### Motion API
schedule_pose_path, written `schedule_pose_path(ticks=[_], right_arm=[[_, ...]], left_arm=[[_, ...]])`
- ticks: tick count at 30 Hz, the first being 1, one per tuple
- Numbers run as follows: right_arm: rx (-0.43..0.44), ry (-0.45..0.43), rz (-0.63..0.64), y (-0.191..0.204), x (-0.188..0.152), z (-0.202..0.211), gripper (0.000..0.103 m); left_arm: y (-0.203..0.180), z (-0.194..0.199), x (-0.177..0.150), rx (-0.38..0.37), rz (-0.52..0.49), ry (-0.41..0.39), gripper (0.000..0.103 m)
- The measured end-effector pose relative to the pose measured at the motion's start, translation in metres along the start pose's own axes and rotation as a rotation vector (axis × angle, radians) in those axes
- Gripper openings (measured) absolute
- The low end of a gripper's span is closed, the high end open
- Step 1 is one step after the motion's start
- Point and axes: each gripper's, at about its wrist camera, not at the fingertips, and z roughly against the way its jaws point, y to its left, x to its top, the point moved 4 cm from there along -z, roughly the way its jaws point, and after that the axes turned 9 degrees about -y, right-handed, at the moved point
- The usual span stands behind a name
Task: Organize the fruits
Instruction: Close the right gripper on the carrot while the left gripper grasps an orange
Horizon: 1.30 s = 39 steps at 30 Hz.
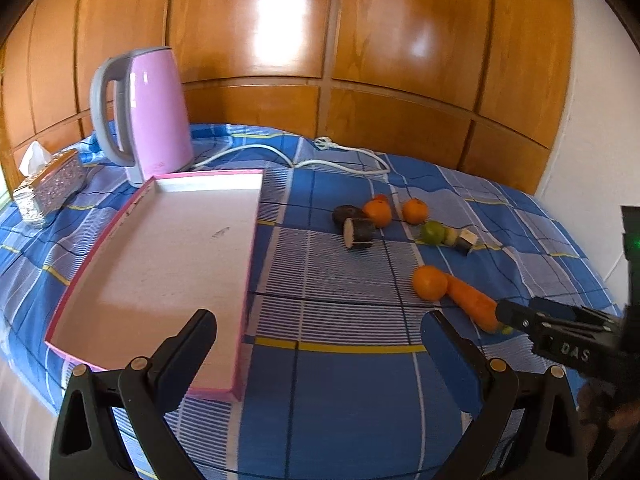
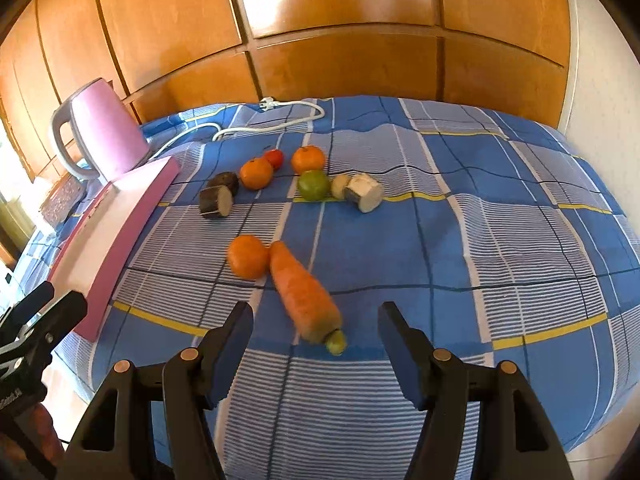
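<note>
A pink-rimmed white tray (image 1: pixel 120 248) lies empty on the left of the blue plaid cloth. My left gripper (image 1: pixel 320 328) is open and empty over the tray's near right corner. My right gripper (image 2: pixel 316 320) is open with the thick end of a carrot (image 2: pixel 302 294) between its fingers; an orange (image 2: pixel 247 257) touches the carrot's tip. Farther back lie two oranges (image 2: pixel 256 173), a red tomato (image 2: pixel 274 158), a green lime (image 2: pixel 313 185), two dark cut root pieces (image 2: pixel 216 201) and pale cut pieces (image 2: pixel 364 192). The right gripper also shows in the left wrist view (image 1: pixel 508 316).
A pink electric kettle (image 1: pixel 148 116) stands behind the tray, its white cord (image 1: pixel 340 156) trailing across the cloth. A tissue box (image 1: pixel 48 188) sits at the far left. Wooden panels back the table; a white wall is to the right.
</note>
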Motion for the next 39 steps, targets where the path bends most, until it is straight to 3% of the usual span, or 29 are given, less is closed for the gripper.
schedule_pose_path(ticks=[10,11,12,14,21,27,31,35,39], right_arm=[[0.039,0.054,0.103,0.007,-0.005,-0.034,0.066],[0.033,0.052,0.114,0.008,-0.006,-0.038,0.058],[0.024,0.051,0.121,0.007,-0.007,-0.041,0.044],[0.019,0.058,0.112,0.004,-0.009,-0.047,0.038],[0.047,0.031,0.116,0.000,-0.012,-0.049,0.038],[0.026,0.015,0.084,-0.006,-0.009,-0.048,0.037],[-0.019,-0.009,0.069,-0.015,-0.006,-0.048,0.037],[-0.049,-0.017,0.041,-0.030,-0.003,-0.052,0.037],[-0.051,-0.035,0.039,-0.032,-0.003,-0.052,0.037]], left_arm=[[-0.016,-0.012,-0.006,-0.103,-0.012,0.045,0.102],[-0.018,-0.013,-0.007,-0.116,-0.011,0.050,0.102],[-0.020,-0.015,-0.007,-0.130,-0.012,0.057,0.102],[-0.023,-0.019,-0.009,-0.146,-0.016,0.077,0.102],[-0.036,-0.039,-0.019,-0.198,-0.026,0.161,0.102],[-0.045,-0.060,-0.023,-0.179,-0.069,0.227,0.102],[-0.052,-0.076,-0.019,-0.188,-0.056,0.261,0.093],[-0.067,-0.086,-0.012,-0.204,-0.085,0.256,0.092],[-0.085,-0.101,-0.005,-0.229,-0.106,0.261,0.080]])
